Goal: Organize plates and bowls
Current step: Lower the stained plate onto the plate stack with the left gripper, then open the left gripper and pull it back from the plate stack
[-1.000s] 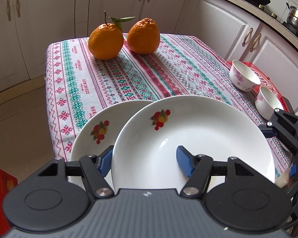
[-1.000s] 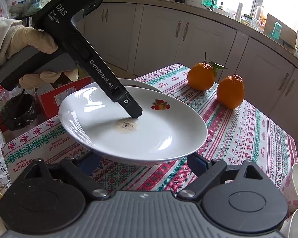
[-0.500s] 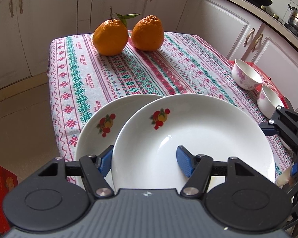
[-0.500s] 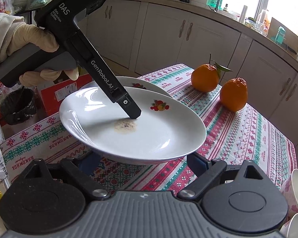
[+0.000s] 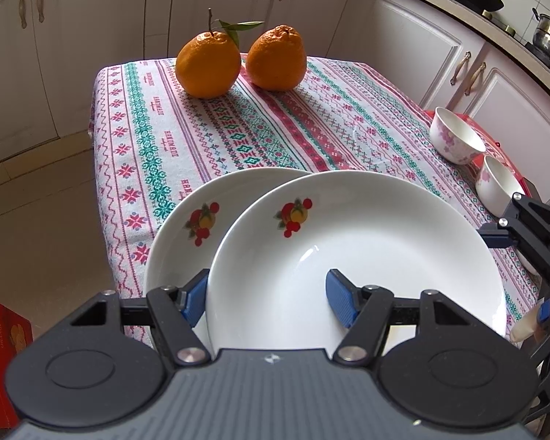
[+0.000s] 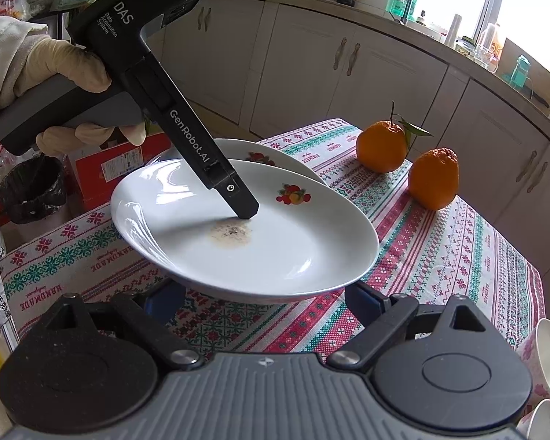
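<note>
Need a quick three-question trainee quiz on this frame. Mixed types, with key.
1. True or false: the left gripper clamps the rim of the raised white fruit-motif ceramic plate.
2. How many round orange citrus fruits stand on the patterned tablecloth? A: one. B: two. C: four.
3. Fill in: the right gripper, below the plate's near rim, has its jaws ____.
Key: 1 true; 2 B; 3 open.
</note>
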A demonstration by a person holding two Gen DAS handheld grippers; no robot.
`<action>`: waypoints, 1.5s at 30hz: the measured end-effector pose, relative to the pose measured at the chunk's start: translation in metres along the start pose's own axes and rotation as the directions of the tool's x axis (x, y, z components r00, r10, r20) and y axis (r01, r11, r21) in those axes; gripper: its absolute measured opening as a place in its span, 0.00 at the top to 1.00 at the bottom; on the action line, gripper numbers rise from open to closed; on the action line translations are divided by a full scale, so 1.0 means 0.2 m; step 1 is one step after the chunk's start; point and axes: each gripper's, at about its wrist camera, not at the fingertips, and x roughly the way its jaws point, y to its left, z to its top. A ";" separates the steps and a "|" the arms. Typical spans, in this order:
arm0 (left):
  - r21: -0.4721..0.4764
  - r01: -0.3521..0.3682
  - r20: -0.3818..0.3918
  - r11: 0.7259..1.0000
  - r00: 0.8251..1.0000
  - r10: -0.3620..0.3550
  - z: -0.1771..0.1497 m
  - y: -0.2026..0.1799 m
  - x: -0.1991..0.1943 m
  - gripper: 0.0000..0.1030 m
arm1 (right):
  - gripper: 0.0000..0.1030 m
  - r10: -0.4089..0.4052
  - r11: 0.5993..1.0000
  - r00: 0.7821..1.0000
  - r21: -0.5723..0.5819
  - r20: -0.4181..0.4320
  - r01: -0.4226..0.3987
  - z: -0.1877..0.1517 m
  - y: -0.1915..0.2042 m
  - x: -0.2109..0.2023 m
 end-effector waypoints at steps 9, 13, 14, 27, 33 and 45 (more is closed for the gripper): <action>0.011 -0.004 -0.005 1.000 1.000 0.004 0.00 0.00 0.00 0.36 | 0.07 -0.004 1.000 1.000 -0.009 -0.001 0.004 0.00 0.01 0.01; 0.018 -0.007 -0.005 1.000 1.000 0.007 0.00 0.00 -0.01 0.36 | 0.07 -0.004 1.000 1.000 -0.011 -0.001 0.004 0.00 0.01 0.01; 0.018 -0.008 -0.004 1.000 1.000 0.008 0.00 0.00 -0.01 0.36 | 0.07 -0.005 1.000 1.000 -0.012 -0.001 0.005 0.00 0.01 0.01; 0.035 -0.022 0.034 0.999 0.999 0.020 0.01 0.01 -0.07 0.33 | 0.07 -0.004 1.000 1.000 -0.016 -0.008 0.004 0.01 0.02 0.03; 0.040 -0.032 0.043 0.999 0.999 0.030 0.02 0.01 -0.07 0.30 | 0.05 0.021 1.000 1.000 0.001 -0.018 -0.021 0.02 0.01 0.05; 0.040 -0.051 0.060 0.998 0.997 0.048 0.03 0.03 -0.08 0.25 | 0.00 0.015 1.000 1.000 0.015 -0.016 -0.014 0.00 -0.02 0.04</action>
